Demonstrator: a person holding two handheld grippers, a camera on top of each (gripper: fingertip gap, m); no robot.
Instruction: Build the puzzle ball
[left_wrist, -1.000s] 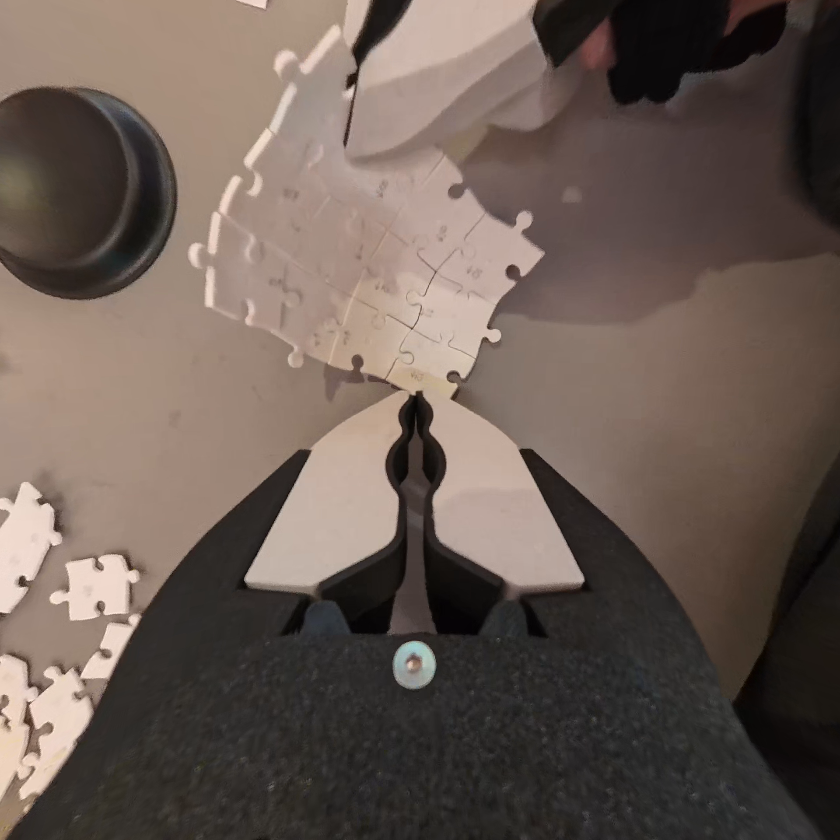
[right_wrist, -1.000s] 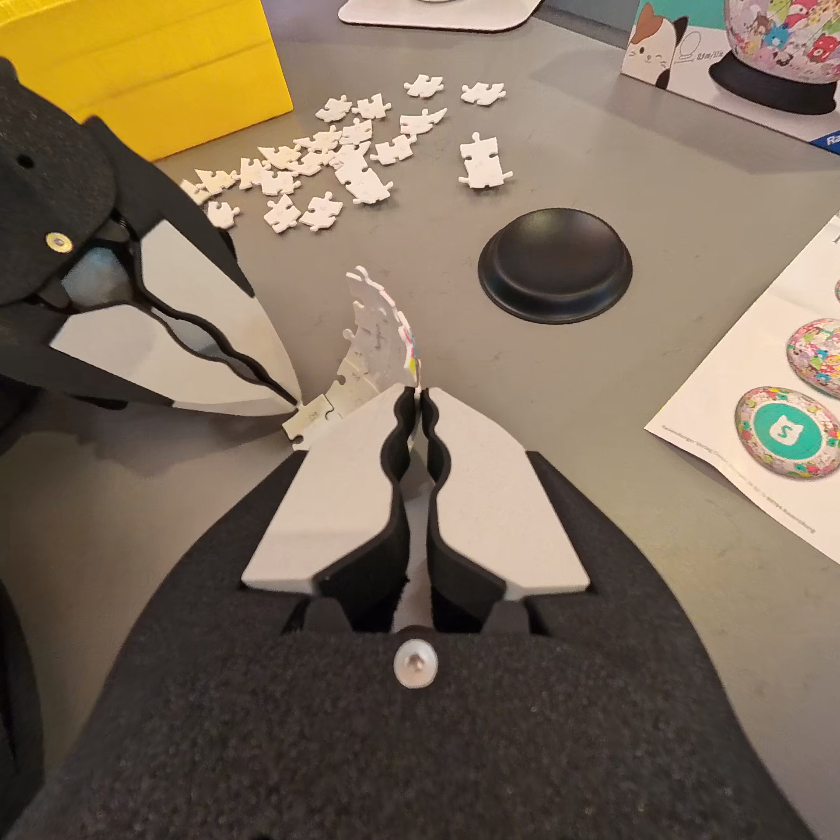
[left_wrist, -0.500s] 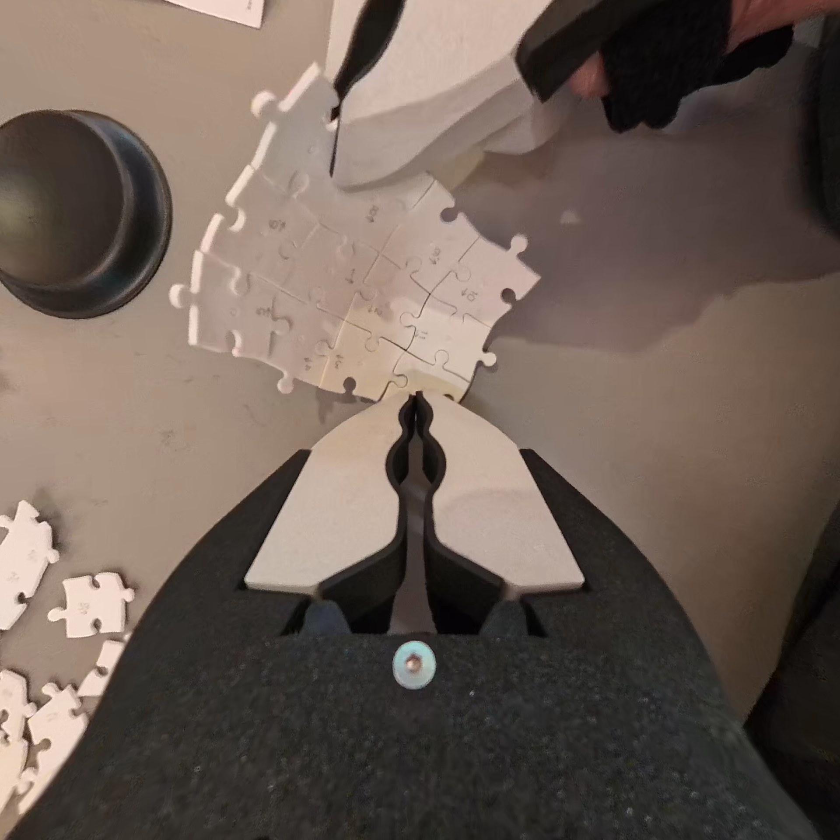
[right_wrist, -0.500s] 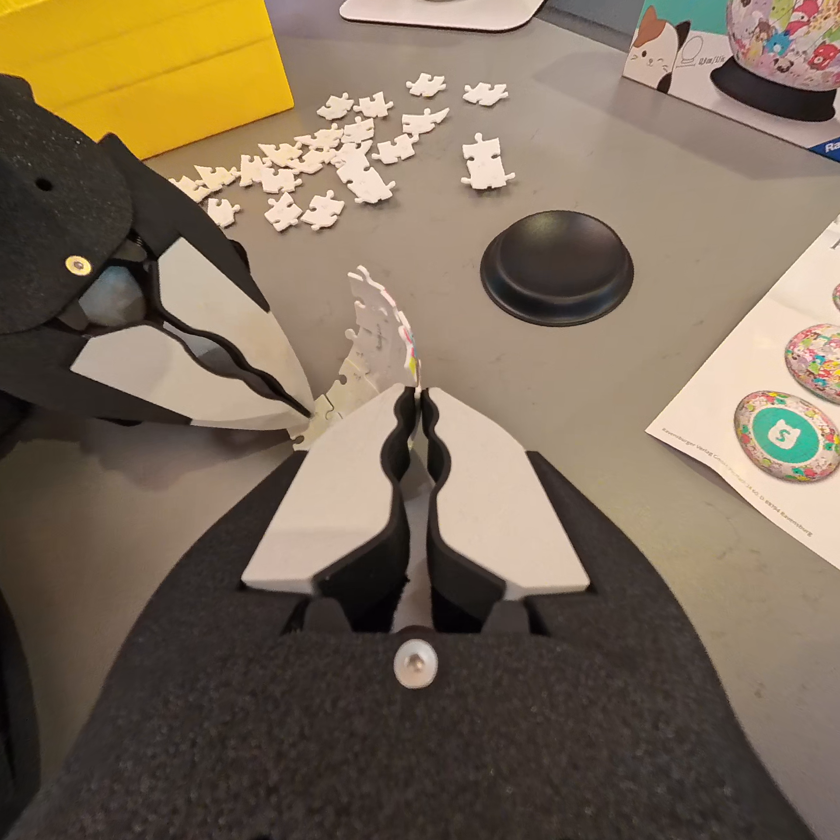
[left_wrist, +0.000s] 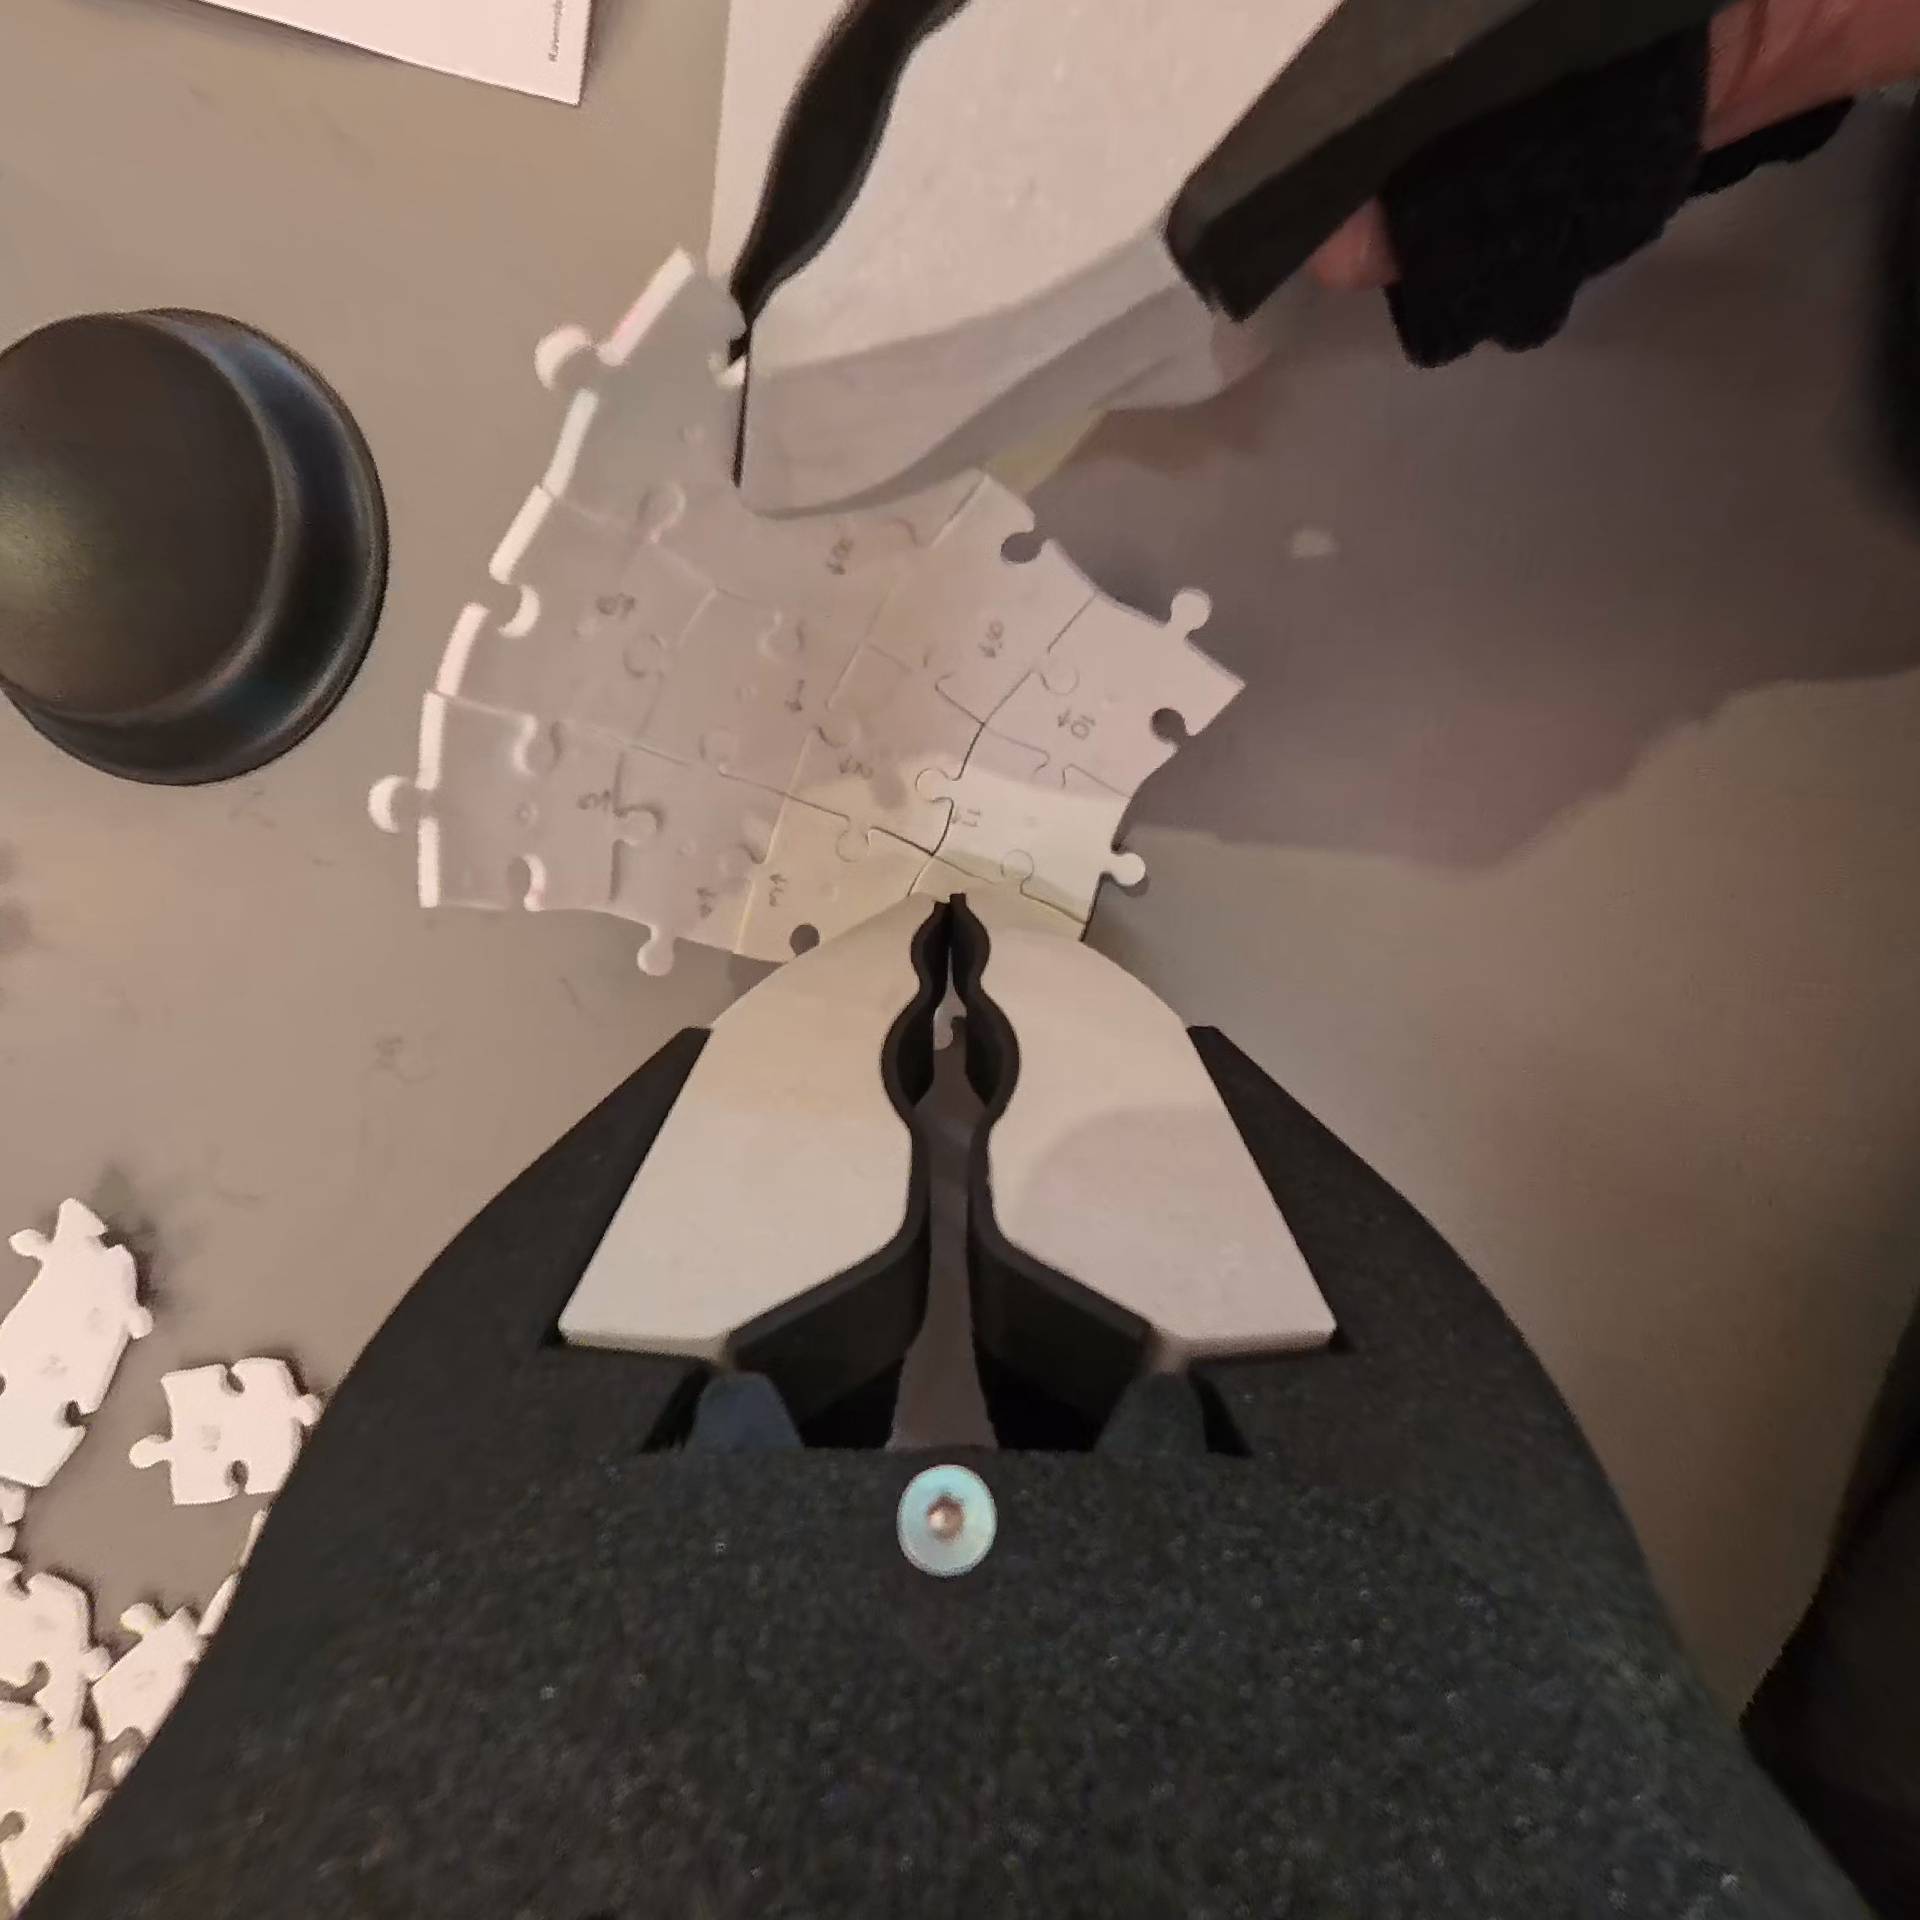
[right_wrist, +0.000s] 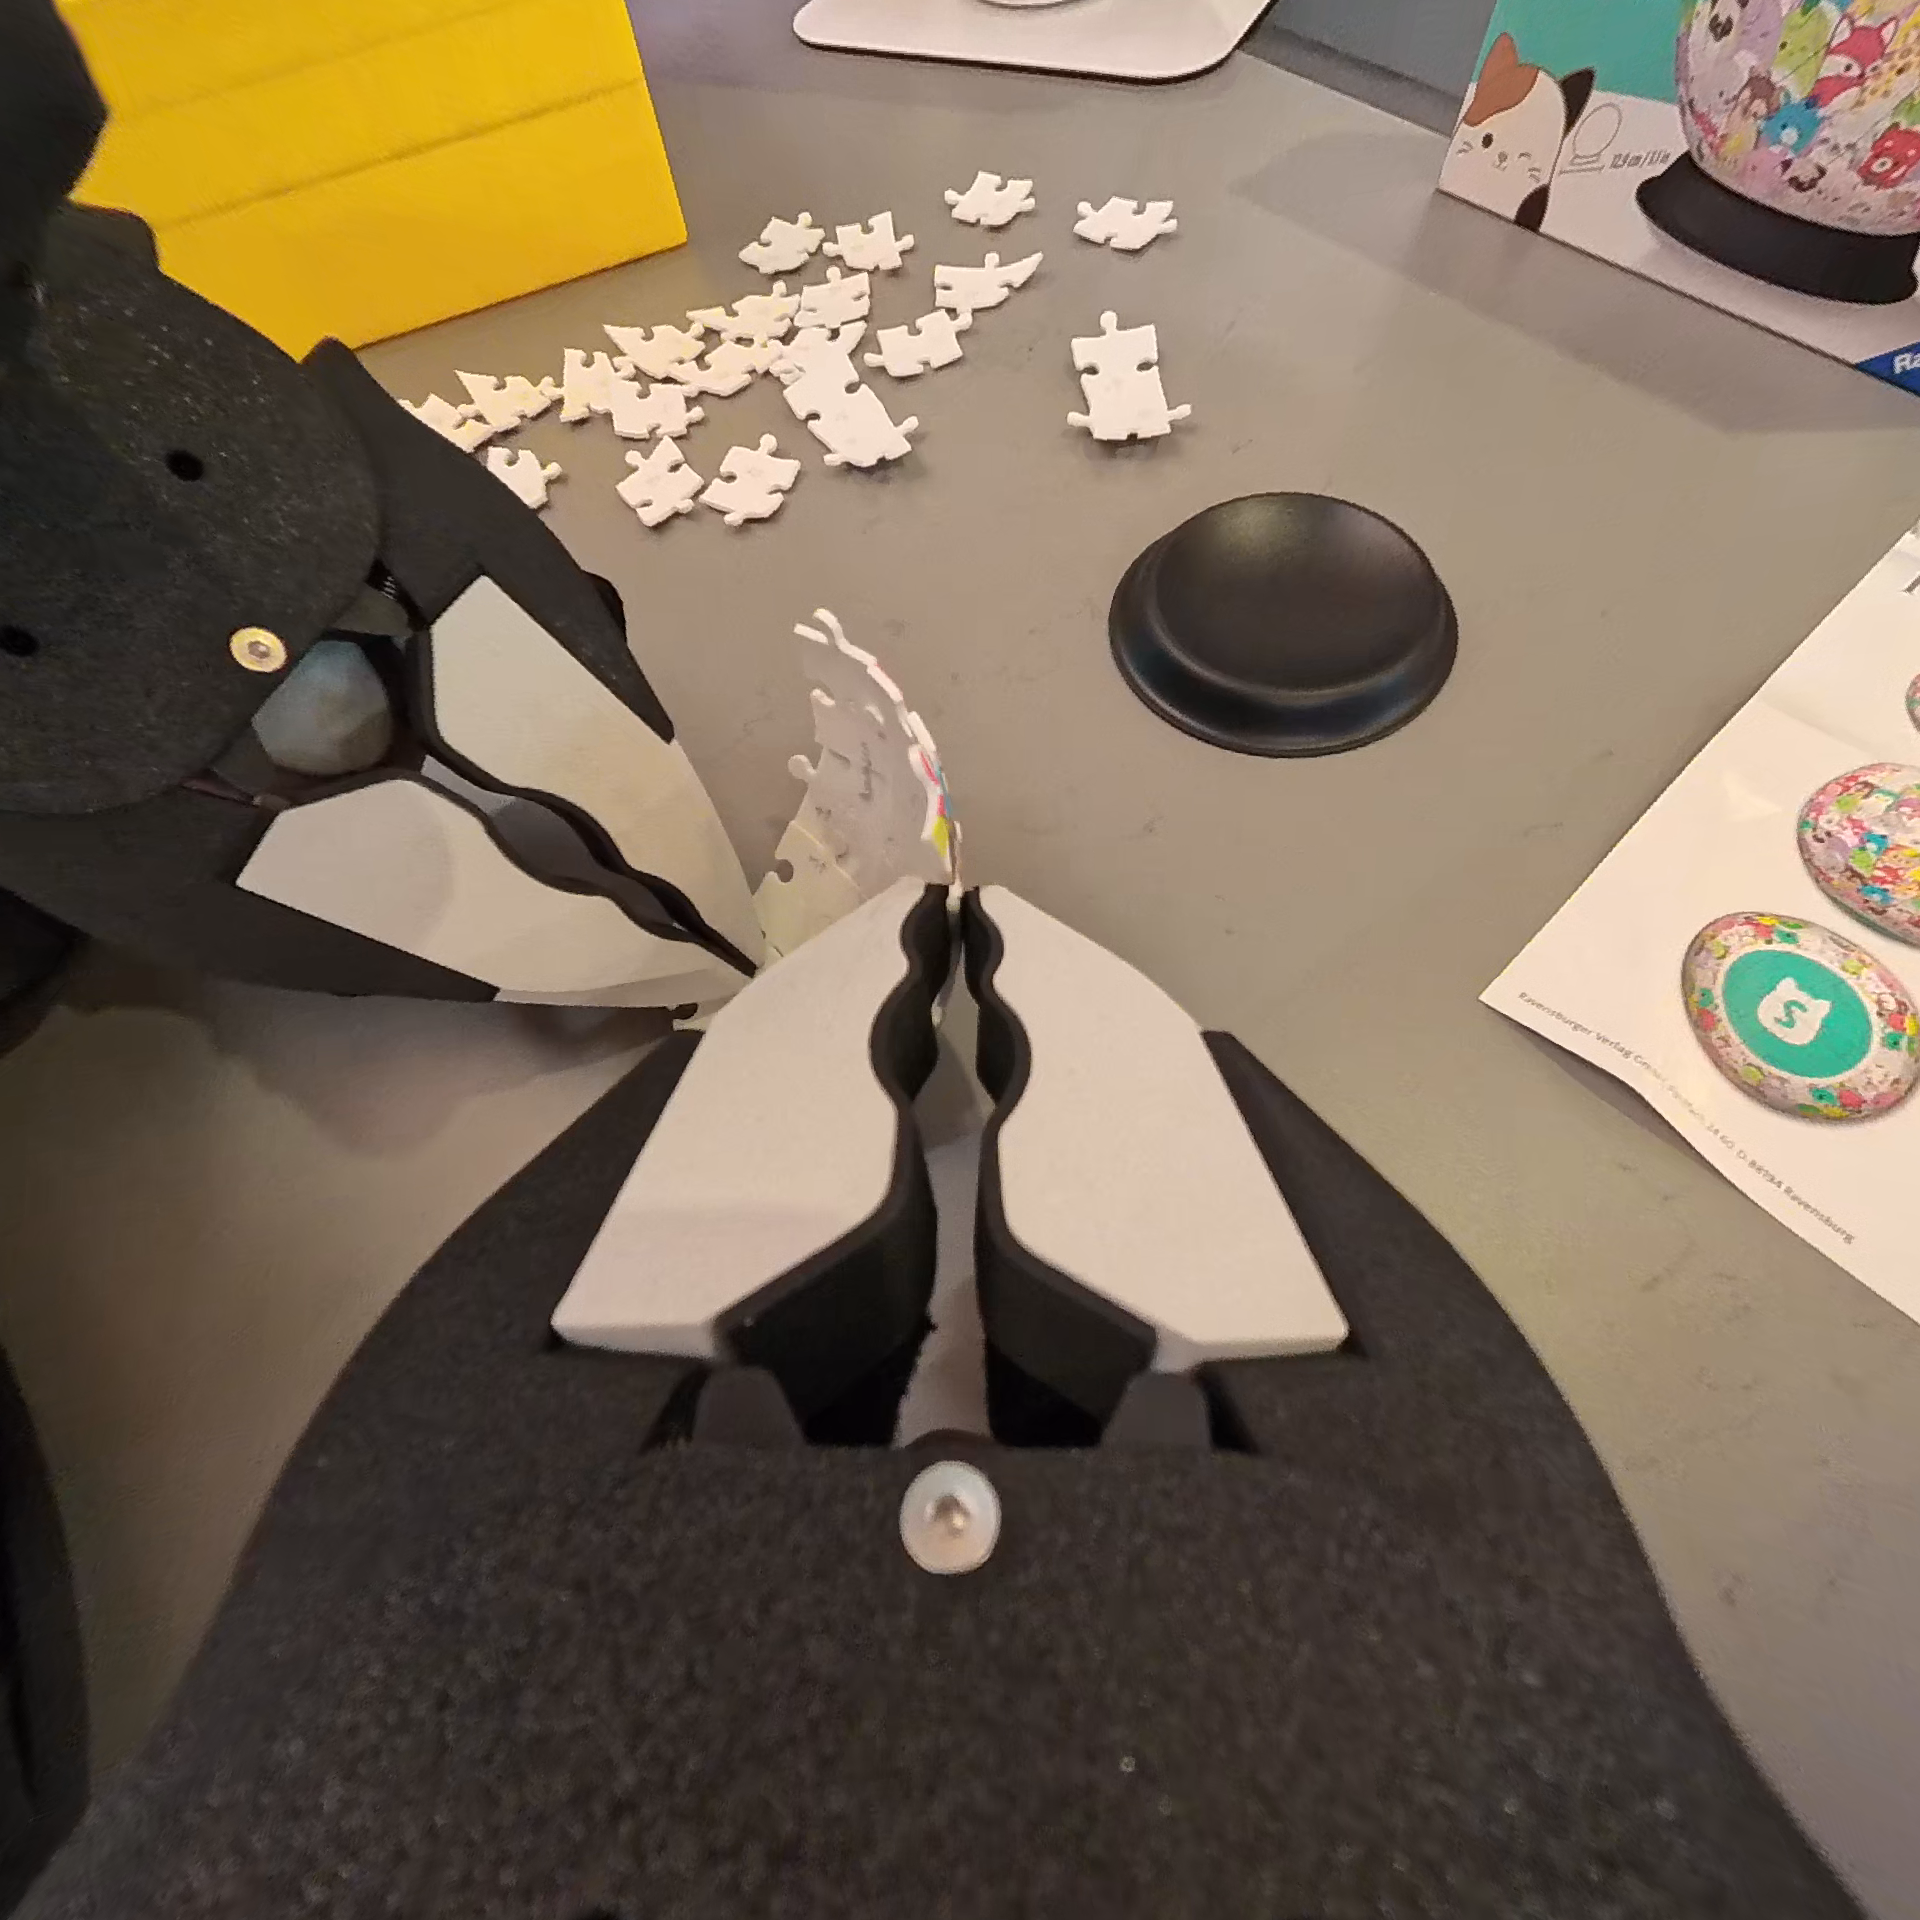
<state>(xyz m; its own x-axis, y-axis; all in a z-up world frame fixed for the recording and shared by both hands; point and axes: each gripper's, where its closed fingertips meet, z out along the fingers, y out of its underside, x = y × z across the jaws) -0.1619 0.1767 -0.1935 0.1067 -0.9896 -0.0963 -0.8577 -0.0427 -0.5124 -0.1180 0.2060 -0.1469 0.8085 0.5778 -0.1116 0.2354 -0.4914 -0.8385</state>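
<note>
Curved puzzle section (left_wrist: 790, 727) held off surface (right_wrist: 1039, 582), pinched at opposite edges: left gripper (left_wrist: 951, 914) fingers closed on one, right gripper (right_wrist: 956, 909) fingers closed on other.

Both hand-held grippers (left_wrist: 951, 909) (right_wrist: 958, 902) clamped tight

white puzzle pieces (right_wrist: 831, 343), black stand (right_wrist: 1283, 623), yellow box (right_wrist: 384, 145)

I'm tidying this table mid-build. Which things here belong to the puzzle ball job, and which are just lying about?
Part of the job:
- assembled curved section, held by the left gripper and right gripper
- loose white pieces
- black stand
- instruction sheet
- puzzle box

Lying about:
- yellow box
- white base at the far edge
</note>
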